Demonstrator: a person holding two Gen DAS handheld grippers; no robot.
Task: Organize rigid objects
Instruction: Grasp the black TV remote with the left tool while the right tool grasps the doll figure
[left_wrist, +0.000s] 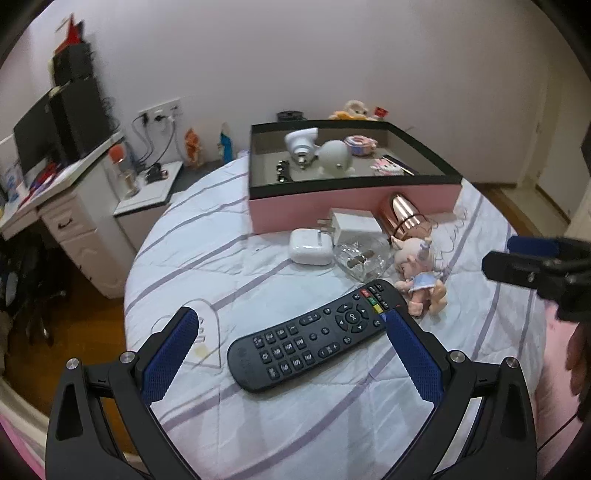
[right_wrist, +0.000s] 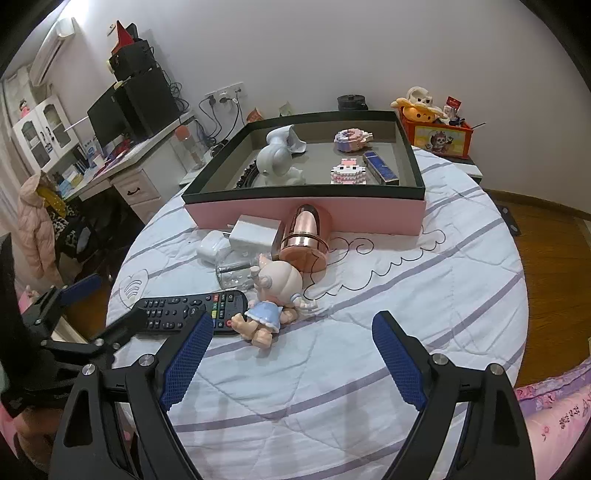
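Bedspread (right_wrist: 388, 280), white with lilac stripes, carries everything here. A black remote (left_wrist: 314, 336) lies flat on it, and the left tool (left_wrist: 291, 328) hangs over it with both blue pads spread wide: one pad off the remote's lower end, the other beside its top end near the coloured buttons. Neither pad presses on the remote. The right tool (right_wrist: 291, 334) is also spread wide, with only bare bedspread between its pads; the remote and a small doll (right_wrist: 275, 295) in a blue dress lie just ahead of its left pad.

The doll lies on its side just beside the top end of the remote. Behind it sits a cluster: a white earbud case (left_wrist: 310, 246), a white charger (left_wrist: 356, 226) with its prongs showing, a clear glass piece (left_wrist: 360, 260) and a shiny copper-coloured cup (right_wrist: 306, 236) lying on its side against the box wall.

The box (right_wrist: 306, 216) is wide and shallow, pink outside with a dark rim. Inside it are a white figurine (right_wrist: 277, 160), a pink-and-white brick-built rabbit (right_wrist: 349, 171), a round pastel piece (right_wrist: 351, 138), a dark blue slim case (right_wrist: 380, 168) and a dark chain-like item (left_wrist: 281, 171) near the left wall.
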